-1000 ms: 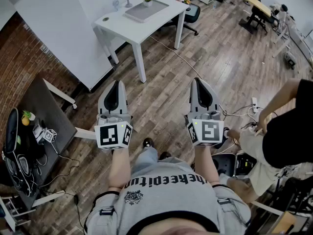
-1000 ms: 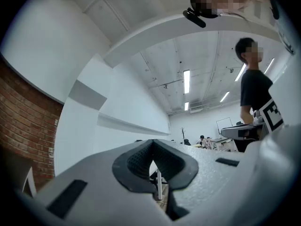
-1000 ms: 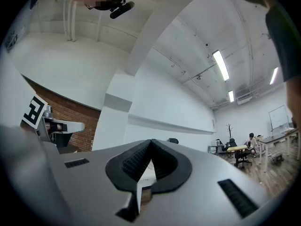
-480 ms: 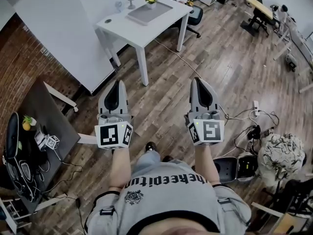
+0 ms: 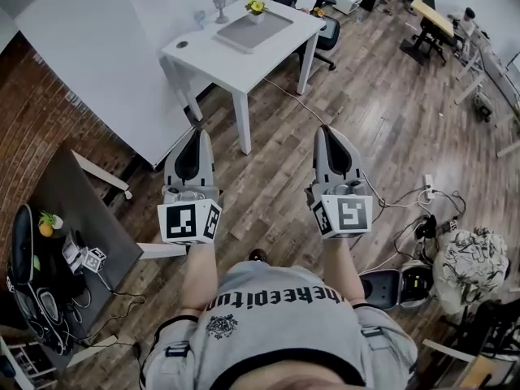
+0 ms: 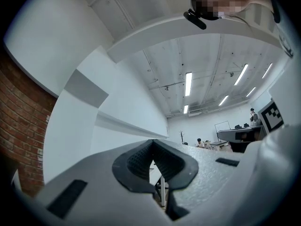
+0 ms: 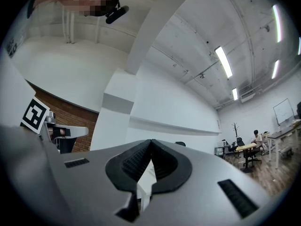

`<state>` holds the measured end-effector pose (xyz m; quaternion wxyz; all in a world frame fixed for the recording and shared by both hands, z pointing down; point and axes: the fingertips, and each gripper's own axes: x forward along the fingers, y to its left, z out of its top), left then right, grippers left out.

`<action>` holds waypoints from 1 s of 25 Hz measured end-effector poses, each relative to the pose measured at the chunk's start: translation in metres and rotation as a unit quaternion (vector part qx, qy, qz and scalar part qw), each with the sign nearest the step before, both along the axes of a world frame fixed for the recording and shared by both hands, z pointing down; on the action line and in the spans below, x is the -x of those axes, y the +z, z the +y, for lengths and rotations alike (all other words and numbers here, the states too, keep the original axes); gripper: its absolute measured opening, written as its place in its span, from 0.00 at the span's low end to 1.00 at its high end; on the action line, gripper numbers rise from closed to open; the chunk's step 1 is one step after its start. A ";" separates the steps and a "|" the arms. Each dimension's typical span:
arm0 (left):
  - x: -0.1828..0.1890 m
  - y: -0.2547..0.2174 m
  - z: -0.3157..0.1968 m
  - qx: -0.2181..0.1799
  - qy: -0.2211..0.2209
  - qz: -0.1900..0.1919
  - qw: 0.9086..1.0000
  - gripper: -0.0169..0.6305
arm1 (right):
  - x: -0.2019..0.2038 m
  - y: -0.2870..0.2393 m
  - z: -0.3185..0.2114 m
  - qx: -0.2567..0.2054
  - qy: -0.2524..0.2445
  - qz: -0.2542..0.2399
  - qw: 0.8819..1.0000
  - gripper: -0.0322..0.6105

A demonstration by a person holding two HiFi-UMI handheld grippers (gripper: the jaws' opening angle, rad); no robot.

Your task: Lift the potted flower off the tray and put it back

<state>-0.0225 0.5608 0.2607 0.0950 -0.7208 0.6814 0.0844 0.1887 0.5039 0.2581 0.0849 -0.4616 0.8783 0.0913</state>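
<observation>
Head view: potted flower (image 5: 256, 8), yellow bloom, stands on the far end of the grey tray (image 5: 252, 31). The tray lies on the white table (image 5: 236, 55) at top centre of the frame, with a stemmed glass (image 5: 219, 5) just beside it at upper left.

Left gripper (image 5: 197, 135) and right gripper (image 5: 327, 130) are held side by side at mid-frame over wood floor (image 5: 382, 112), tips aimed toward the table and well apart from it.

Both gripper views show the dark pads pressed together at the tip, with nothing pinched between them.

Judgement: this is an approach stance. Tongs are shut and level because nothing is within reach yet. The lift is not begun, and the flower is in its start place. One pair must spread before it can take the pot.
</observation>
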 end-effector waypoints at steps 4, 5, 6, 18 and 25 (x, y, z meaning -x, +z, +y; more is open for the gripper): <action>0.021 0.007 -0.016 0.006 0.005 -0.002 1.000 0.03 | 0.019 0.007 -0.015 0.003 0.007 -0.001 1.000 0.05; 0.026 0.010 -0.020 0.008 0.005 0.000 1.000 0.03 | 0.022 0.010 -0.018 0.005 0.008 -0.001 1.000 0.05; 0.030 0.013 -0.025 0.010 0.005 0.003 1.000 0.03 | 0.025 0.012 -0.022 0.008 0.008 -0.001 1.000 0.05; 0.049 0.029 -0.110 0.024 0.007 0.006 1.000 0.03 | 0.046 0.028 -0.109 0.021 0.004 0.004 1.000 0.05; 0.054 0.009 -0.201 0.010 -0.007 -0.001 1.000 0.03 | 0.056 0.009 -0.206 0.006 -0.018 0.002 1.000 0.05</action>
